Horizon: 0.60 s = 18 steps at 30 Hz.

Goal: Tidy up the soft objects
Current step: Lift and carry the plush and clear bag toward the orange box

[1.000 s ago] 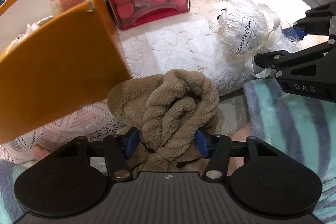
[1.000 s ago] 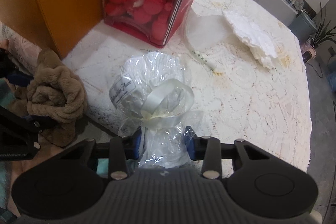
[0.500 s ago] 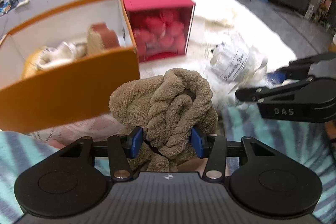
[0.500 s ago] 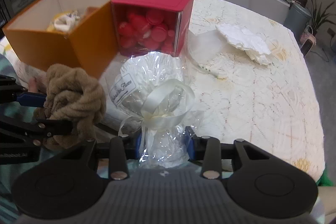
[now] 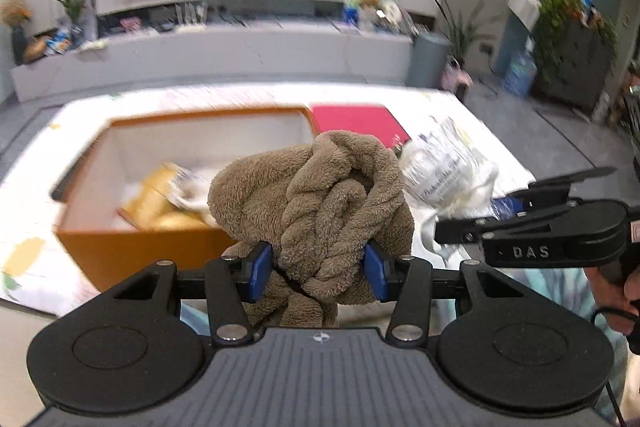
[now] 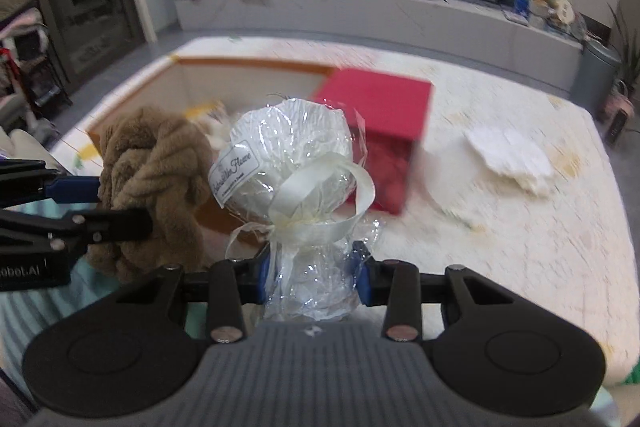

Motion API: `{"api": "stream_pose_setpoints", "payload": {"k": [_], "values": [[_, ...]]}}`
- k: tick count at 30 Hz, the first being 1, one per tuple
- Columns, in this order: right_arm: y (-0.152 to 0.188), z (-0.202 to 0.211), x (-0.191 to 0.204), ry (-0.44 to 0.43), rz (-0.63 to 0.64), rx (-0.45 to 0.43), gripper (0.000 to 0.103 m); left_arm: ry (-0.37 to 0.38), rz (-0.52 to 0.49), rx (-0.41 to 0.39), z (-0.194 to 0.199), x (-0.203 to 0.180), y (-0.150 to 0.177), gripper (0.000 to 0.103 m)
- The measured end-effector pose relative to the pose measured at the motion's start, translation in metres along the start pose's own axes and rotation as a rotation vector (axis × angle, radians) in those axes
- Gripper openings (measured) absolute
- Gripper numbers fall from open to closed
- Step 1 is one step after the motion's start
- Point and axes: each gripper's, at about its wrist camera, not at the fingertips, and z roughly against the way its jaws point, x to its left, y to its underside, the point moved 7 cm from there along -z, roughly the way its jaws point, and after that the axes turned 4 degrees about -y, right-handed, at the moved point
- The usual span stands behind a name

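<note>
The brown plush bundle [image 5: 316,211] sits at centre frame in the left wrist view, pinched low down between the blue pads of the left gripper [image 5: 318,271], its bulk rising above them. The cellophane-wrapped white bundle [image 6: 292,163] is squeezed at its neck by the right gripper [image 6: 312,277], just right of the plush. Behind both, the orange box [image 5: 132,247] and red box [image 6: 384,107] are blurred, their contents indistinct.

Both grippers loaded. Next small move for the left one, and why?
Probably carry the left gripper forward over the open orange box before releasing. Its jaws are shut on the brown plush towel, which hangs short of the near wall; the box already holds soft items.
</note>
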Motion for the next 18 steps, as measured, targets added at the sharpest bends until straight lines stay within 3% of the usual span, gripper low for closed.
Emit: {"api": "stream_pose_setpoints", "payload": {"k": [8, 18], "values": [[-0.062, -0.021, 0.045, -0.125, 0.017, -0.048, 0.039, -0.125, 0.086, -0.047, 0.004, 0.075, -0.05, 0.055], [-0.115, -0.107, 0.08, -0.256, -0.115, 0.045, 0.039, -0.154, 0.163, 0.116, -0.065, 0.14, -0.078, 0.055]]}}
